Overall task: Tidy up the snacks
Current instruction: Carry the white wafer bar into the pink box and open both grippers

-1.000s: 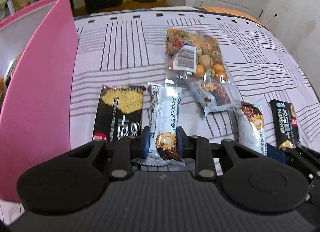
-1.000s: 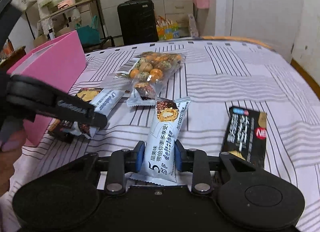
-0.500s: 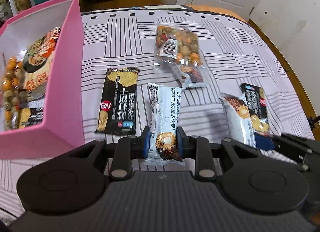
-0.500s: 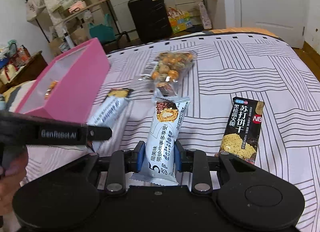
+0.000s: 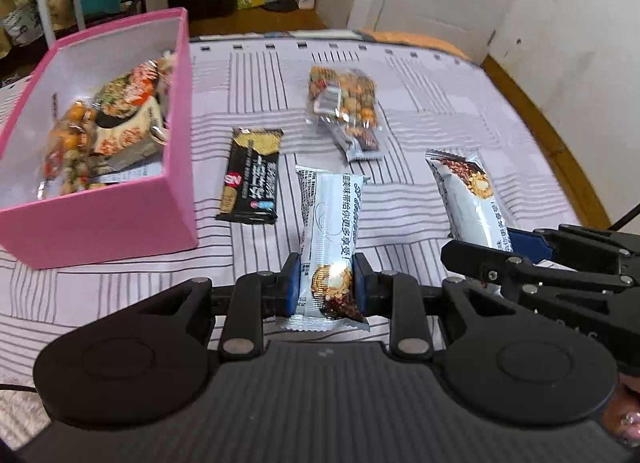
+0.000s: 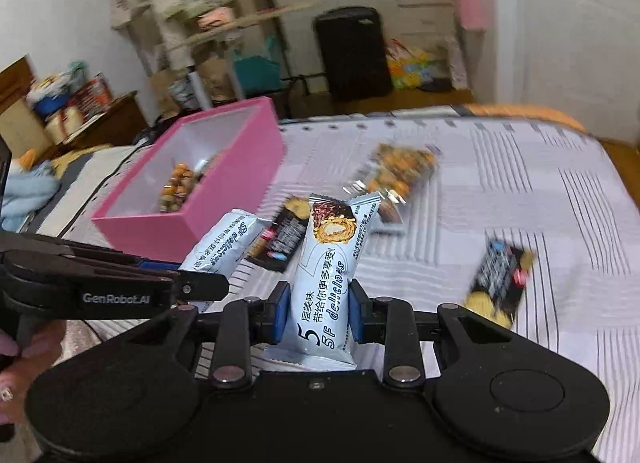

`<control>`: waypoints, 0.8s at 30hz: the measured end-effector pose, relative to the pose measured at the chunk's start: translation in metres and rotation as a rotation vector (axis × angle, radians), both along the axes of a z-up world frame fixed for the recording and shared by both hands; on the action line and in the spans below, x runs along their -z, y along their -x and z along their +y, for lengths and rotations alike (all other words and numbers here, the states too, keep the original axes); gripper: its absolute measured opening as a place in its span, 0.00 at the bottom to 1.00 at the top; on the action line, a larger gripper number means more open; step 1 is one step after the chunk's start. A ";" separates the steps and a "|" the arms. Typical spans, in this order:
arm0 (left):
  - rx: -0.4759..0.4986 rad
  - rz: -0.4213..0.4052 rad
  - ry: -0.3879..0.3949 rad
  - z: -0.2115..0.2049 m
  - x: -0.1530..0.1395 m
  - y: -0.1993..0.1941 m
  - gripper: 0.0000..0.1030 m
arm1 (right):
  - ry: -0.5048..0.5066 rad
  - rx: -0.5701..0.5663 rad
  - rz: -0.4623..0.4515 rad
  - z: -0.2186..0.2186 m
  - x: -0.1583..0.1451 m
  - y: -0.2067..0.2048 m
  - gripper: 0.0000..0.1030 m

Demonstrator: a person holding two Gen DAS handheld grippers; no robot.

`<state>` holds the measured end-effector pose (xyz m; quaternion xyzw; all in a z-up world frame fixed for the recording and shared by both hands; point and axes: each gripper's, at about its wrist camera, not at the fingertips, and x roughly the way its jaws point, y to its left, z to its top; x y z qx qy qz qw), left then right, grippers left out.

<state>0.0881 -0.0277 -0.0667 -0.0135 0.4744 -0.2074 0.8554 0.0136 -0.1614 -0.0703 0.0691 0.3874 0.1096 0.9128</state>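
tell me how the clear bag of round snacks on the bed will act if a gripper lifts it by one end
The clear bag probably sags, since it looks like thin loose film. Its round pieces would likely slide toward the low end. The glossy film may slip between the fingers, and a smaller packet touching it might shift.

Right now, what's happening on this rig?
A person is sorting snacks into a pink box on a striped bedsheet. The left tool is shut on a white cake bar, and the right tool is shut on another white cake bar; both are lifted near the box. The box already holds several packets. Two black cracker packs and a nut bag lie on the sheet.
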 end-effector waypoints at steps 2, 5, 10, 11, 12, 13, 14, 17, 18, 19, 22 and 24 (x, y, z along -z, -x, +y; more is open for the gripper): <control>-0.009 -0.016 0.003 0.008 -0.010 0.003 0.25 | 0.016 -0.058 0.001 0.007 -0.009 -0.007 0.33; -0.028 -0.057 -0.023 0.022 -0.025 0.006 0.25 | 0.012 -0.121 0.017 0.018 -0.022 -0.018 0.33; -0.088 -0.091 -0.022 0.050 -0.041 0.006 0.25 | -0.019 -0.207 0.030 0.043 -0.037 -0.028 0.33; -0.098 -0.097 -0.022 0.055 -0.044 0.006 0.25 | -0.033 -0.213 0.040 0.048 -0.037 -0.028 0.33; -0.108 -0.105 -0.019 0.060 -0.046 0.006 0.25 | -0.056 -0.226 0.058 0.053 -0.038 -0.031 0.33; -0.119 -0.110 -0.018 0.065 -0.048 0.005 0.25 | -0.071 -0.235 0.068 0.056 -0.037 -0.032 0.33; -0.129 -0.114 -0.018 0.069 -0.050 0.004 0.25 | -0.085 -0.246 0.078 0.060 -0.037 -0.034 0.33; -0.156 -0.126 -0.024 0.082 -0.055 0.001 0.25 | -0.091 -0.276 0.080 0.074 -0.039 -0.040 0.33; -0.163 -0.130 -0.027 0.086 -0.056 -0.001 0.25 | -0.084 -0.282 0.073 0.078 -0.041 -0.045 0.33; -0.169 -0.133 -0.031 0.089 -0.057 -0.003 0.25 | -0.076 -0.287 0.061 0.084 -0.043 -0.049 0.33; -0.187 -0.141 -0.037 0.101 -0.060 -0.014 0.25 | -0.077 -0.295 0.029 0.096 -0.048 -0.069 0.33; -0.204 -0.138 -0.031 0.110 -0.061 -0.026 0.25 | -0.090 -0.293 0.010 0.103 -0.048 -0.085 0.33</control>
